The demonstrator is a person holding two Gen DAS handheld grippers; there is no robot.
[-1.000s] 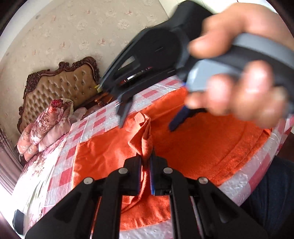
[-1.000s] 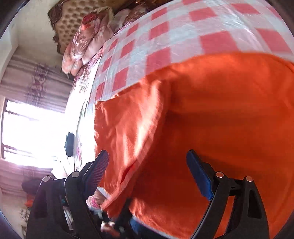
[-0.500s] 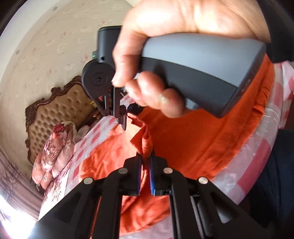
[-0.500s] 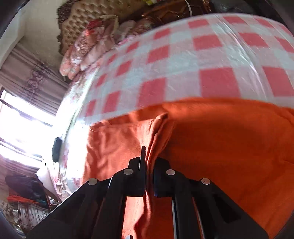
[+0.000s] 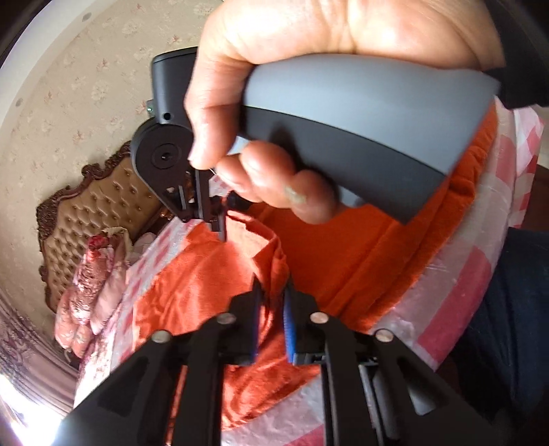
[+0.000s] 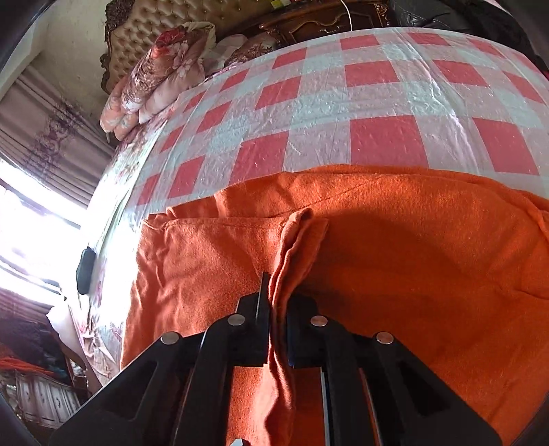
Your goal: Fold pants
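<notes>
Left wrist view: the left tool (image 5: pixel 271 308) reaches over the near edge of a tabletop (image 5: pixel 446 302) spread with a red-and-white checked plastic cover. Orange pants (image 5: pixel 343 260) lie flat on this cover. A raised fold of the fabric stands between the blue pads (image 5: pixel 289 326) of the left tool, whose jaws have just been opening and now stand slightly apart; the cloth fills most of the gap, but whether the pads press on it cannot be told. Beyond the fold, a person's hand (image 5: pixel 308 113) wraps the grey handle of the right tool (image 5: pixel 219 223), which points down onto the pants at a bunched edge of the cloth. A dark garment on the person shows at the right margin. In the background stand a tufted headboard (image 5: pixel 85 212) with a carved dark frame and a stack of floral bedding (image 5: pixel 96 281) against a patterned wall.

Right wrist view: the right tool (image 6: pixel 276 326) is closed on a narrow vertical pleat of the orange pants (image 6: pixel 429 257), its jaws nearly together with the pleat pinched between them. The pleat rises from the jaws to a small peak, while the rest of the garment spreads flat to both sides across the near part of the tabletop (image 6: pixel 377 99). The checked cover is bare beyond the pants. The floral bedding (image 6: pixel 161 72) and headboard (image 6: pixel 154 27) appear at upper left; a bright window (image 6: pixel 31 240) with curtains is at the left margin.
</notes>
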